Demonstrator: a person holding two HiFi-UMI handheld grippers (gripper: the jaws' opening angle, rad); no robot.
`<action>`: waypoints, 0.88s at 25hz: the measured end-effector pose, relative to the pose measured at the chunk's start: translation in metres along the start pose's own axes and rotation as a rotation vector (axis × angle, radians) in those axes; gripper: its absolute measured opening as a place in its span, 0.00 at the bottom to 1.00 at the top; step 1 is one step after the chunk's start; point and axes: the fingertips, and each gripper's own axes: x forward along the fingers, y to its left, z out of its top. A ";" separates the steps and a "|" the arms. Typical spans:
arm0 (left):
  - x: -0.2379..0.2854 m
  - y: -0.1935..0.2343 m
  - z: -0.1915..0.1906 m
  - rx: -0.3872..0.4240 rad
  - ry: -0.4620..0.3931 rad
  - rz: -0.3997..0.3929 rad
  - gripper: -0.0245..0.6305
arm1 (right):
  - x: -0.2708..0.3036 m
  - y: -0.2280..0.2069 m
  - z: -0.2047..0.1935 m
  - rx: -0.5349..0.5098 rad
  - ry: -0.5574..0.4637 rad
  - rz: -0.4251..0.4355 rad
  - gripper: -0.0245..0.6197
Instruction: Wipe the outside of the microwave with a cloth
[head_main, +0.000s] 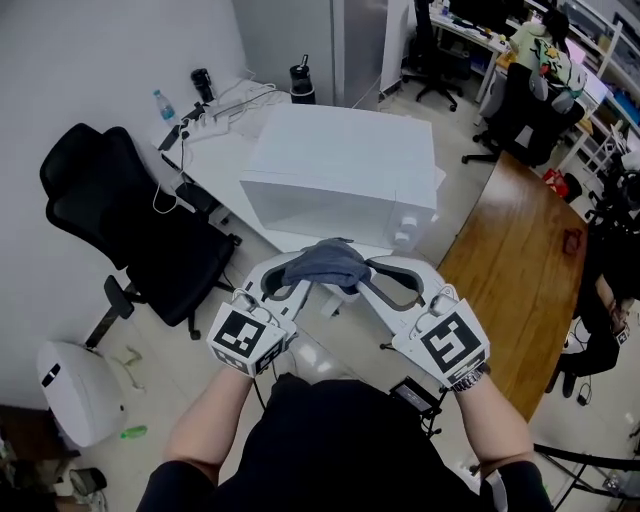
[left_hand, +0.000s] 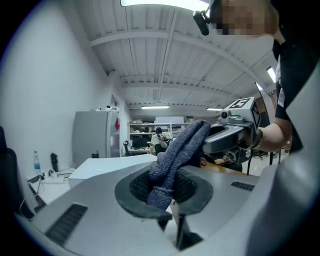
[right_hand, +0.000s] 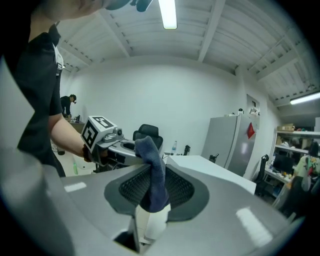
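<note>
Fingers (head_main: 268, 276) of left gripper (head_main: 303, 276) and right gripper (head_main: 368, 274) pinch cloth (head_main: 328, 262) — blue-grey, bunched.

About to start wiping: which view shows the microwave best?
The head view: the microwave shows nearly whole from above, top and front, beyond the cloth. Both gripper views catch only a low white slice of it behind the cloth.

white table (head_main: 225, 170) by the wall has the microwave (head_main: 345, 165) sitting on its near end. behind that, over toward the wall, there's a power strip (head_main: 212, 112) with loose white cables, a clear bottle (head_main: 164, 106) and a black flask (head_main: 203, 85). wooden table (head_main: 520, 240) stands just to the right.
</note>
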 end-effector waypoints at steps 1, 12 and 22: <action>-0.005 0.008 -0.005 0.001 0.016 0.033 0.11 | 0.004 0.001 -0.002 0.000 0.004 0.004 0.18; -0.064 0.116 -0.054 -0.055 0.110 0.383 0.11 | 0.044 -0.009 0.001 0.010 -0.023 -0.041 0.04; -0.061 0.200 -0.101 -0.211 0.143 0.464 0.11 | 0.100 -0.038 0.014 0.028 -0.027 -0.090 0.04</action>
